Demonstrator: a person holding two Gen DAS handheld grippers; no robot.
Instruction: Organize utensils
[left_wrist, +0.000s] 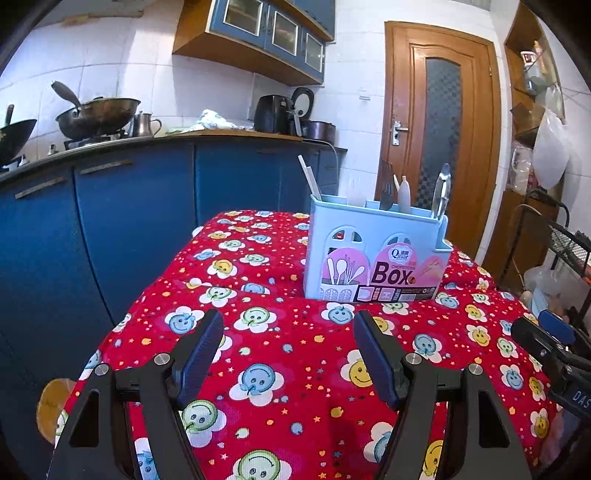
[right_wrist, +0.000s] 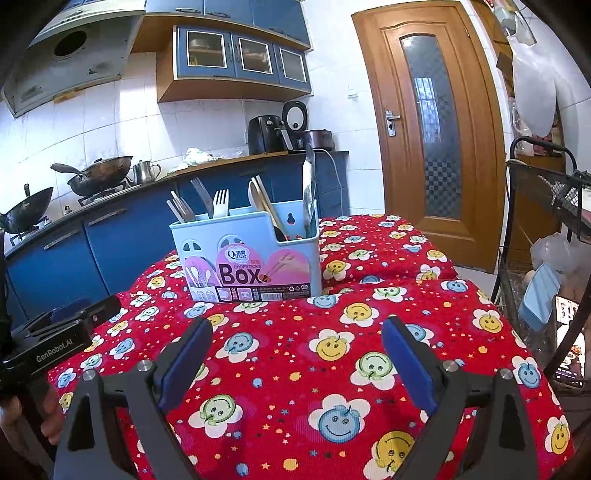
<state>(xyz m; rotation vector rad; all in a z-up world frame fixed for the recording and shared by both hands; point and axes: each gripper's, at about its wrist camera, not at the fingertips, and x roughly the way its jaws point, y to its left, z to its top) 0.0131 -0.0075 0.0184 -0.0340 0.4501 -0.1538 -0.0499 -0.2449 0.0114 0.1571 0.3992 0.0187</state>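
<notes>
Utensil box (right_wrist: 245, 254): stands upright on the red tablecloth (right_wrist: 332, 369), upper left of centre in the right wrist view, right of centre in the left.
Utensils (right_wrist: 220, 203): upright, handles down.
Left gripper (left_wrist: 288, 354): jaws apart, empty, short of the box.
Right gripper (right_wrist: 295, 354): jaws apart, empty.
Nearer hand: cannot tell; both look similarly far off.

The utensil holder (right_wrist: 245, 254) is showing "Qinar CHOPSTICKS Box" on its label, while the left gripper (right_wrist: 62, 325) is displaying "GenRobot.AI".
</notes>
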